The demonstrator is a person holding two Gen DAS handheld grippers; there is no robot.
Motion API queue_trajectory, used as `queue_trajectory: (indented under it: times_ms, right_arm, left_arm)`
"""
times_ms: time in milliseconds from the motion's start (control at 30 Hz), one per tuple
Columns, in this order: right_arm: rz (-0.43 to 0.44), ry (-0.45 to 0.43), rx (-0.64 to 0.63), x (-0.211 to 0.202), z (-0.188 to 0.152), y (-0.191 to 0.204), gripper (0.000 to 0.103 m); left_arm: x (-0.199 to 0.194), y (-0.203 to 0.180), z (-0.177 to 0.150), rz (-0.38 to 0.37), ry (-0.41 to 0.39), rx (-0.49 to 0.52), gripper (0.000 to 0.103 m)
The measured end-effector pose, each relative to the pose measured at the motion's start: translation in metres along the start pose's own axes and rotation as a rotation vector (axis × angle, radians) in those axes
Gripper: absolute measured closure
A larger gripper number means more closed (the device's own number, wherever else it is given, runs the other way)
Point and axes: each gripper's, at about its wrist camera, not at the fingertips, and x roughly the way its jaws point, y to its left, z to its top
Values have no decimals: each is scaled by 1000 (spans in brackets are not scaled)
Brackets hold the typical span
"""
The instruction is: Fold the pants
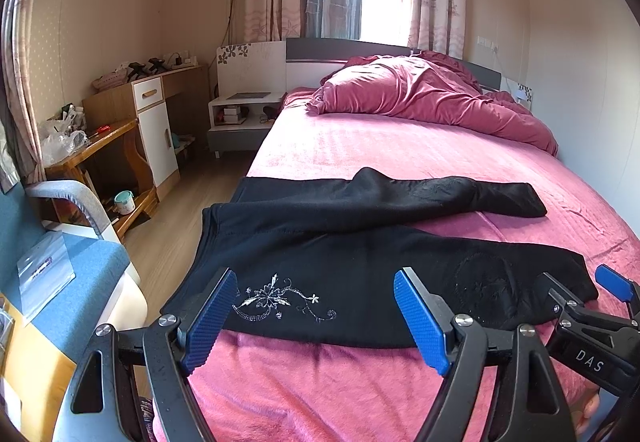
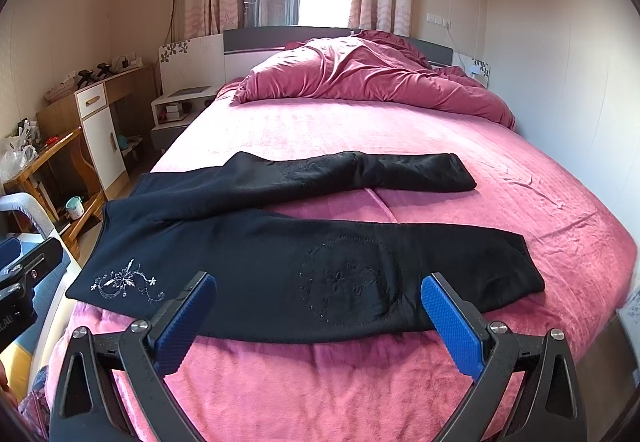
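Black pants (image 1: 360, 242) (image 2: 280, 242) lie spread flat across the pink bed (image 1: 400, 145) (image 2: 340, 129), waistband at the left edge, both legs running right and splayed apart. A silver flower embroidery (image 1: 276, 300) (image 2: 124, 284) marks the near hip. My left gripper (image 1: 314, 316) is open, hovering just short of the near edge of the pants by the embroidery. My right gripper (image 2: 318, 316) is open too, over the near leg's round stitched patch (image 2: 348, 282). Nothing sits between either pair of blue pads. The right gripper (image 1: 592, 326) shows at the left wrist view's right edge.
A crumpled maroon duvet (image 1: 424, 93) (image 2: 360, 69) is heaped at the headboard. Left of the bed stand a white nightstand (image 1: 240, 113), a wooden cabinet (image 1: 148, 129) and a cluttered side table (image 1: 96, 149). A blue chair (image 1: 72, 274) sits near left. A wall runs along the right.
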Motion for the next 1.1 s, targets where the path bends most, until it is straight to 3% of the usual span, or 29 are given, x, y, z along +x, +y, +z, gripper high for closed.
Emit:
queue_trajectory:
  times_ms: [400, 633, 733, 833, 1000, 1100]
  right_arm:
    - [8, 47, 12, 13, -7, -3, 0]
    - [121, 134, 115, 37, -14, -27, 0]
    - [157, 205, 174, 57, -20, -50, 0]
    - [204, 271, 284, 76, -29, -87, 0]
    - [171, 313, 520, 100, -49, -171, 1]
    - [136, 311, 676, 111, -63, -221, 8]
  left_arm:
    - [12, -1, -6, 8, 53, 7, 20]
    - [41, 5, -18, -34, 154, 1, 20]
    - [67, 18, -28, -100, 246, -46, 20]
    - [100, 43, -41, -190, 374, -183, 5]
    - [136, 83, -58, -171, 461, -309, 4]
    - [153, 107, -64, -146, 494, -366, 4]
